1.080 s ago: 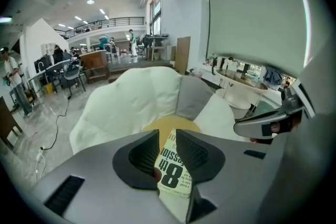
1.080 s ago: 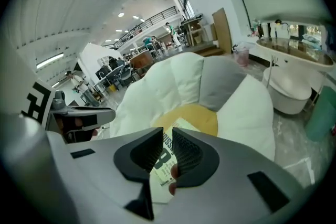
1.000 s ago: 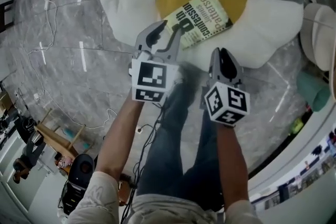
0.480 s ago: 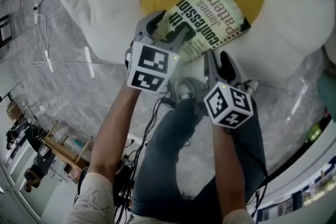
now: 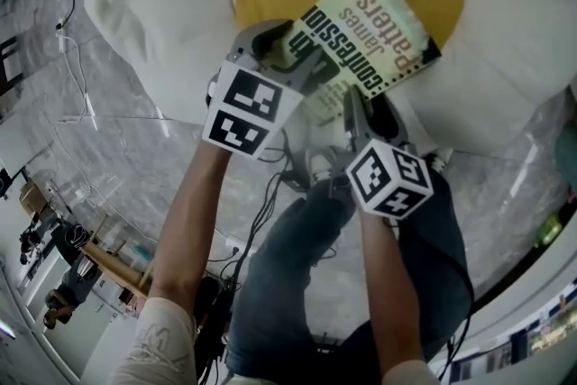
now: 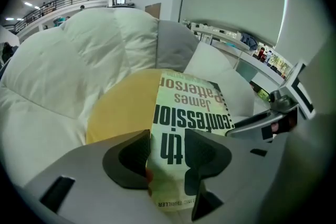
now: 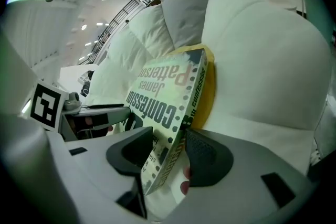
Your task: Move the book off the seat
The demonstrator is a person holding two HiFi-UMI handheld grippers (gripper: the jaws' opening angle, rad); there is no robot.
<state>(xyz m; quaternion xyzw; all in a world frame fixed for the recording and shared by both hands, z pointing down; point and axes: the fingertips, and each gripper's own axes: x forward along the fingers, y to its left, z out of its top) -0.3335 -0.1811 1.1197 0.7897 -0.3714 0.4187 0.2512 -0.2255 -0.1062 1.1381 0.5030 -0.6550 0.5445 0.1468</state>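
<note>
Since both tools are right down at the book (image 5: 365,41), here's how it sits from each one. The left gripper (image 6: 165,152) has the book's near corner between its jaws. The cover faces up at the camera and the rest runs out ahead of the tips and off to that tool's right. The jaws are spread, they've just been closing in a touch, and as far as I can see the pads aren't squeezing anything. One pad sits just beside the book's edge and the other hangs over the cover. The right gripper (image 7: 168,152) comes at it edge-on. The spine side stands between its jaws with the cover tilting away to its left, and there's a visible gap to the left pad. Those jaws are wide too and have just been opening, so no grip there either. The book is on the seat's yellow centre (image 6: 121,107), which shows just past both sets of tips. The white petals (image 5: 144,4) puff up beyond and to either side, and a grey petal (image 6: 173,47) sits further ahead of the left tool. From the head view both grippers are side by side at the book's near end, marker cubes (image 5: 242,108) facing up.
</note>
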